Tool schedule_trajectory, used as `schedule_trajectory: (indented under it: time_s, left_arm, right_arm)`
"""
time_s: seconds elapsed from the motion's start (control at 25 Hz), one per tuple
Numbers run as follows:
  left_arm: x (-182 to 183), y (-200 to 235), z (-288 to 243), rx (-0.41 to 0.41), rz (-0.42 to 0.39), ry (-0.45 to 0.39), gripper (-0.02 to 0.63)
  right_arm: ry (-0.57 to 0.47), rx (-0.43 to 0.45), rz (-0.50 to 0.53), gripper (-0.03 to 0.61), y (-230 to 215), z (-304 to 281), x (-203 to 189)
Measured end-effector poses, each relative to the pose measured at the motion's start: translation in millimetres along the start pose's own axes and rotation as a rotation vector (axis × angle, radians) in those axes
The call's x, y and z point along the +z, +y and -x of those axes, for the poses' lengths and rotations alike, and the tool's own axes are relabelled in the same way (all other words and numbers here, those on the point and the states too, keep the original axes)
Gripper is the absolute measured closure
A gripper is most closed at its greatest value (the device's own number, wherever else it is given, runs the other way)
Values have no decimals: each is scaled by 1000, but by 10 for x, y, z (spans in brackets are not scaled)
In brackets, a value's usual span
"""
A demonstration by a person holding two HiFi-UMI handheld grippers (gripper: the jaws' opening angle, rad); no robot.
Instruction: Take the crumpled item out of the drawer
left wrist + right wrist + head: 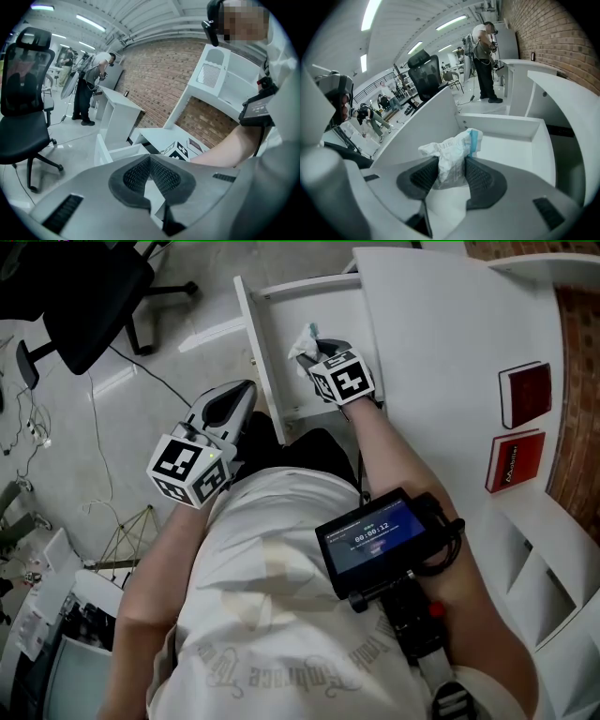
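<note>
The crumpled wrapper [452, 157] looks papery, the drawer [506, 125] smooth matt white, the wall [159, 79] rough brick.

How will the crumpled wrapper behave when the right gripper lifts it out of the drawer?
The wrapper looks thin and floppy: it is creased and squeezed narrow between the right gripper's pads. It is probably light, since its free top stands up without sagging. Its smooth-looking film might slip.

White short-sleeved T-shirt [272, 615] with faded beige lettering, black screen unit [375, 540] with teal display strapped right of the T-shirt, smooth grey left gripper [247, 387] and right gripper [452, 164] above the T-shirt, each with a white cube [190, 470] of black square markers, dark ribbed pads [483, 176]
</note>
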State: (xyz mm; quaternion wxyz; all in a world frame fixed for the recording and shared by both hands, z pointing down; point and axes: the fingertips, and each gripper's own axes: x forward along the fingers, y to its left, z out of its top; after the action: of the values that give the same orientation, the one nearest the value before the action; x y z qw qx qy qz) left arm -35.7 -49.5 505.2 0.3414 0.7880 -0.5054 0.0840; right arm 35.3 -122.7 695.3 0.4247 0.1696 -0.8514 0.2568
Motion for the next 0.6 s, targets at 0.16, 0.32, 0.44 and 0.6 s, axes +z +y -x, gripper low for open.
schedule_trajectory:
  time_s: [0.16, 0.32, 0.44, 0.6]
  left_arm:
    - [-23, -7, 38, 3, 4, -5, 594]
    - [26, -7, 73, 5, -7, -17, 594]
    - [84, -26, 96, 5, -16, -29, 594]
    - [130, -67, 111, -2, -33, -37, 594]
  right_arm:
    - [-28, -7, 1, 383, 30, 120, 65]
    - [-48, -17, 0, 383, 27, 233, 110]
    - [-63, -24, 0, 383, 28, 325, 151]
    - [-89, -25, 2, 383, 75, 433, 195]
